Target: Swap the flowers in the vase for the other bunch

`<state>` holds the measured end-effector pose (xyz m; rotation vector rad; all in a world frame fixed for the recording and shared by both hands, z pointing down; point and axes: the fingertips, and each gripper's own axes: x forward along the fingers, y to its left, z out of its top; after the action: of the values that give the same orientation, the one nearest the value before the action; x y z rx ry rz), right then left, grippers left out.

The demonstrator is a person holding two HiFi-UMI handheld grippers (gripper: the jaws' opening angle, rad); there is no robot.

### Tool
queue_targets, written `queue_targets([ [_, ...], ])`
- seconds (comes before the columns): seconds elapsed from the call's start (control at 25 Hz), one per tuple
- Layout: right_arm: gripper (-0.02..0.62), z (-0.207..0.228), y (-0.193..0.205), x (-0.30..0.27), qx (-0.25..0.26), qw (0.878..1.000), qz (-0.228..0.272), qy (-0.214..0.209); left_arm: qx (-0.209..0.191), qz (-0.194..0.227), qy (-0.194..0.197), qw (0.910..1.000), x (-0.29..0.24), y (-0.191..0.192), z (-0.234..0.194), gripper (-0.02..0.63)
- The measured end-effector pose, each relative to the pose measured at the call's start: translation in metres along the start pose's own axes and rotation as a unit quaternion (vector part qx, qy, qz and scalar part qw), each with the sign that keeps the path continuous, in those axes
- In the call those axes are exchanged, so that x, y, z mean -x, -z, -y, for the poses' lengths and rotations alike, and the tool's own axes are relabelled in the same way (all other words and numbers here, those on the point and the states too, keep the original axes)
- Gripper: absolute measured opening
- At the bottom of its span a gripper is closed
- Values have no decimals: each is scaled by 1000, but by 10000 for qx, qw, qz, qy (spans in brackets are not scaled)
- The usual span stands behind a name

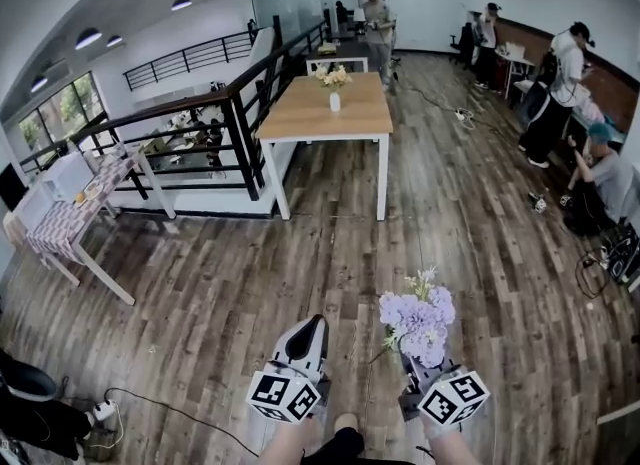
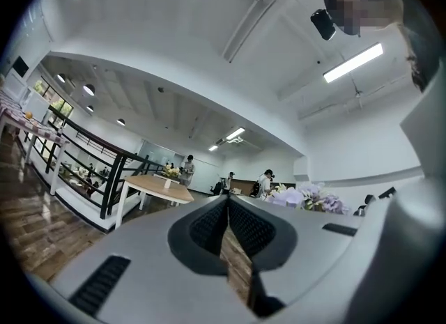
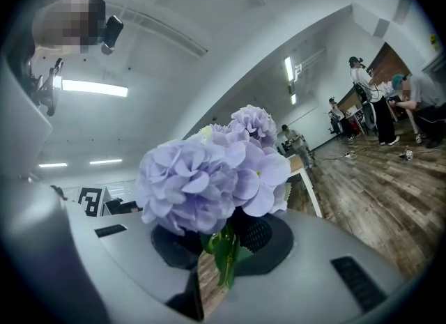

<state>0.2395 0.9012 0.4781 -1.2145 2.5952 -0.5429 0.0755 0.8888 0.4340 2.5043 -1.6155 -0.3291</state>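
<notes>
My right gripper is shut on the green stems of a lilac flower bunch, whose blooms stand up over the jaws. My left gripper is shut and holds nothing. Both are held level over the wooden floor, side by side. Far ahead, a white vase with pale yellow flowers stands on a wooden table; in the left gripper view that table is small at the left. The lilac flower bunch also shows at the right of that view.
A black railing runs along the left of the table. A table with a checked cloth stands at the left. Several people stand or sit at the back right, with cables on the floor there. A cable lies near my feet.
</notes>
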Motion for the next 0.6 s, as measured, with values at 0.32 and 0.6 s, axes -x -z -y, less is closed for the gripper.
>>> queue_targets([
  [0.32,72,43,-5,-89,-101,9997,-20,210,145,-84,94,9998,-79,2,-66,12],
  [0.6,72,64,-7,-139,-125,9996,1,270,192,-82,47,9998,-113,5,-108,11],
])
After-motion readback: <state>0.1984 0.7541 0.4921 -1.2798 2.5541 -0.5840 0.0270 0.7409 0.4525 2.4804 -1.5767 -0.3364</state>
